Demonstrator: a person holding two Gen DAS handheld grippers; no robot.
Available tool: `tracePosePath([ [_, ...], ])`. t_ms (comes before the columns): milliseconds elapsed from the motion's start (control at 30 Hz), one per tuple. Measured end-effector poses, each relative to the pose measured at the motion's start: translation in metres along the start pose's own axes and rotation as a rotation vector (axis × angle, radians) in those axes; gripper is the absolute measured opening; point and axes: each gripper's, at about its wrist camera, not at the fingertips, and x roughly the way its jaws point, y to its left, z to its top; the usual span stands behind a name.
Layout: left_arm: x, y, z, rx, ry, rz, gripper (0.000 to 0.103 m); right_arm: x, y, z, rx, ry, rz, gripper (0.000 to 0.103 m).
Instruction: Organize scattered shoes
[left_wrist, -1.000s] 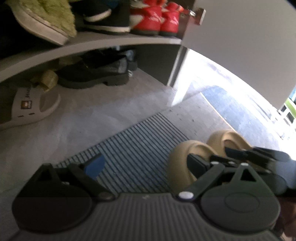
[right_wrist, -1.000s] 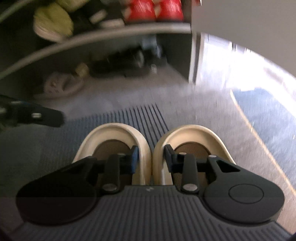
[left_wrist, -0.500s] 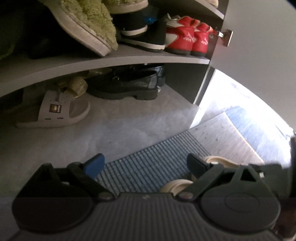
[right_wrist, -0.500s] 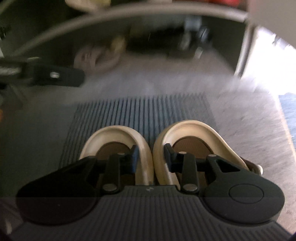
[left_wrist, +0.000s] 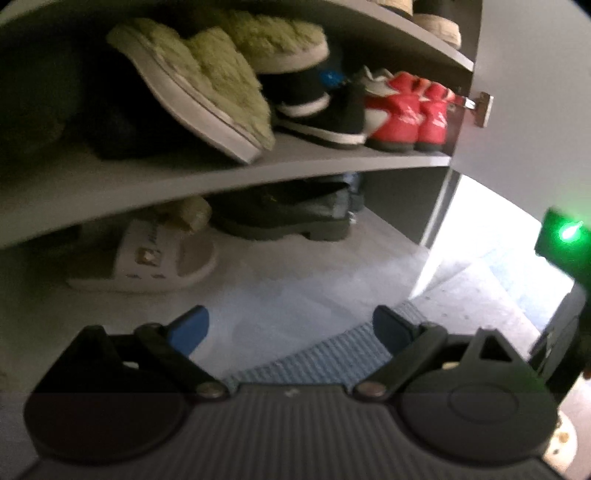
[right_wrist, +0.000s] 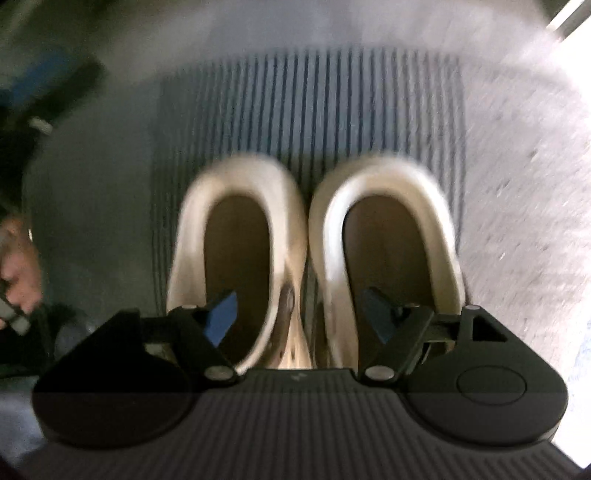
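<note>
The right gripper (right_wrist: 297, 317) has just been opening its jaws. One pad now stands inside each heel opening of the cream clogs (right_wrist: 240, 240), and the two inner walls lie between the pads, no longer pressed. The pair stands side by side on the striped mat (right_wrist: 314, 103), directly below this gripper, with its long axis running from 6 o'clock to 12 o'clock and the toes at 12. The right hand is clearly the nearer one. The left gripper (left_wrist: 291, 328) is spread apart and empty; it looks toward the shoe cabinet (left_wrist: 221, 177). On the cabinet floor, at 11 o'clock, lies a white slide (left_wrist: 147, 258), and a black shoe (left_wrist: 284, 218) stands at 12 o'clock. In front of them the floor seems free enough for the pair.
</note>
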Motion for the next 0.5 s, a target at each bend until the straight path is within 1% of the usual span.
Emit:
tracePosePath([
  [67, -0.003, 0.006, 0.000, 0.009, -0.007, 0.025, 0.097, 0.009, 0.007, 0.005, -0.042, 0.063, -0.027, 0.077],
  [100, -0.005, 0.009, 0.000, 0.022, -0.006, 0.033, 0.097, 0.023, 0.012, 0.004, -0.088, 0.149, -0.085, 0.077],
  [133, -0.008, 0.013, 0.000, 0.038, -0.004, 0.040, 0.096, 0.032, 0.008, 0.003, -0.061, 0.196, -0.081, 0.076],
  [167, -0.012, 0.015, 0.000, 0.064, -0.004, 0.044, 0.095, 0.035, 0.006, 0.002, -0.043, 0.214, -0.077, 0.077],
  [233, -0.021, 0.017, 0.001, 0.116, -0.006, 0.044, 0.092, 0.036, 0.005, 0.004, -0.046, 0.221, -0.087, 0.077],
  [267, -0.028, 0.019, 0.002, 0.130, -0.014, 0.033, 0.088, 0.035, 0.005, 0.004, -0.033, 0.208, -0.083, 0.078],
  [333, -0.042, 0.022, 0.006, 0.159, -0.032, 0.008, 0.087, 0.036, 0.011, 0.002, -0.037, 0.185, -0.105, 0.077],
  [367, -0.055, 0.027, 0.010, 0.155, -0.031, -0.046, 0.087, 0.037, 0.016, 0.000, -0.057, 0.178, -0.124, 0.075],
  [400, -0.060, 0.029, 0.012, 0.142, -0.022, -0.072, 0.088, 0.037, 0.020, -0.003, -0.073, 0.162, -0.145, 0.070],
  [433, -0.067, 0.035, 0.016, 0.096, 0.022, -0.124, 0.088, 0.035, 0.020, -0.006, -0.074, 0.144, -0.151, 0.065],
  [467, -0.072, 0.038, 0.020, 0.066, 0.062, -0.152, 0.090, 0.032, 0.019, -0.009, -0.073, 0.125, -0.153, 0.062],
  [500, -0.077, 0.042, 0.024, 0.039, 0.100, -0.176, 0.090, 0.029, 0.018, -0.012, -0.076, 0.112, -0.151, 0.054],
])
